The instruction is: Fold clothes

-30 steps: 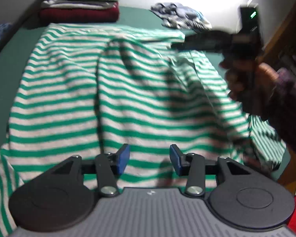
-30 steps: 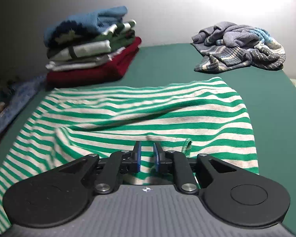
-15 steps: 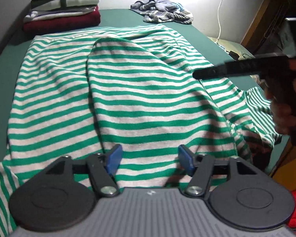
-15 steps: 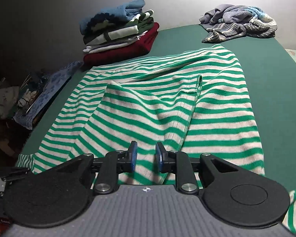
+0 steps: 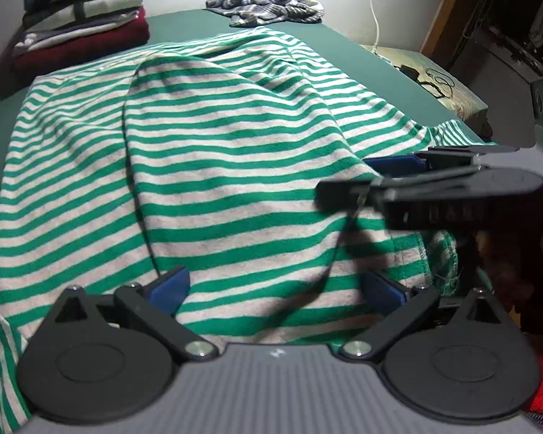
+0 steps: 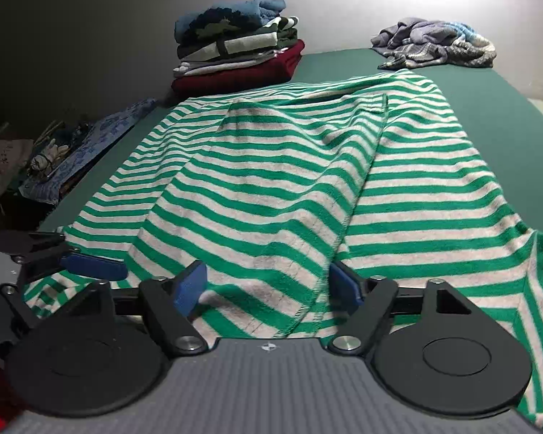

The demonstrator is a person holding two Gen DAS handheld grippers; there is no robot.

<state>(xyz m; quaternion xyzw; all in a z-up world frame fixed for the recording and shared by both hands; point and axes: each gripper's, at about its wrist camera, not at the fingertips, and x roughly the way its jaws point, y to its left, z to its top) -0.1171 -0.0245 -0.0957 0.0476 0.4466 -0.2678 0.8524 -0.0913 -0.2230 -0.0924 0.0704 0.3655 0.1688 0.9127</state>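
The green-and-white striped shirt [image 6: 271, 181] lies spread on the green table [image 6: 488, 83], one side flap already folded inward across its middle. The left gripper [image 5: 275, 285] and right gripper [image 6: 268, 284] both hover over its near edge, jaws opening with only loose cloth beneath, nothing gripped. A stack of folded clothes [image 6: 235, 47] waits behind; a crumpled pile [image 6: 434, 43] remains unfolded, so much work is left.

The shirt [image 6: 271, 181] has green and pale grey stripes and lies on a dark green table [image 6: 488, 86]. The folded stack [image 6: 235, 47] shows dark red at the bottom, then white and olive, with blue on top. The crumpled heap [image 6: 434, 43] is grey-blue with plaid. Both grippers have blue pads [image 5: 170, 284] on black arms.
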